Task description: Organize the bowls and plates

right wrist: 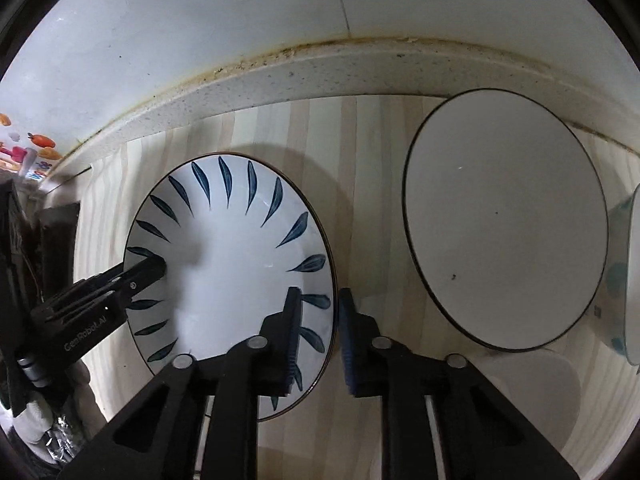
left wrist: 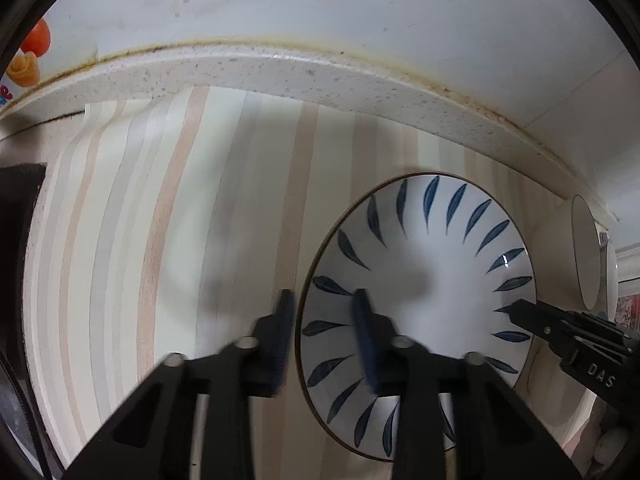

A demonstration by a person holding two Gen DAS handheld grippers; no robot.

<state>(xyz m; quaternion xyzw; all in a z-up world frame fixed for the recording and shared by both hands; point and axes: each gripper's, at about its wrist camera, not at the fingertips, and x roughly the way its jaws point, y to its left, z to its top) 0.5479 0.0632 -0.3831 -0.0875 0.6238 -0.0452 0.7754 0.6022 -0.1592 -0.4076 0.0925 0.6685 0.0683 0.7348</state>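
A white bowl with blue leaf marks [left wrist: 432, 264] [right wrist: 236, 264] sits on the striped counter. My left gripper [left wrist: 324, 320] is open and straddles the bowl's left rim, one finger inside and one outside. My right gripper [right wrist: 320, 320] is open and straddles the bowl's right rim in the same way. Each gripper shows in the other's view, the right one [left wrist: 520, 312] and the left one [right wrist: 156, 268], both reaching over the bowl's rim. A plain white plate with a dark rim [right wrist: 504, 216] lies to the right of the bowl.
A speckled stone ledge [left wrist: 280, 72] [right wrist: 360, 76] and a white wall run along the back. Another white dish [left wrist: 586, 252] stands at the far right, and a dish with teal marks [right wrist: 632, 280] is at the right edge. A dark object [left wrist: 20, 216] sits at the left.
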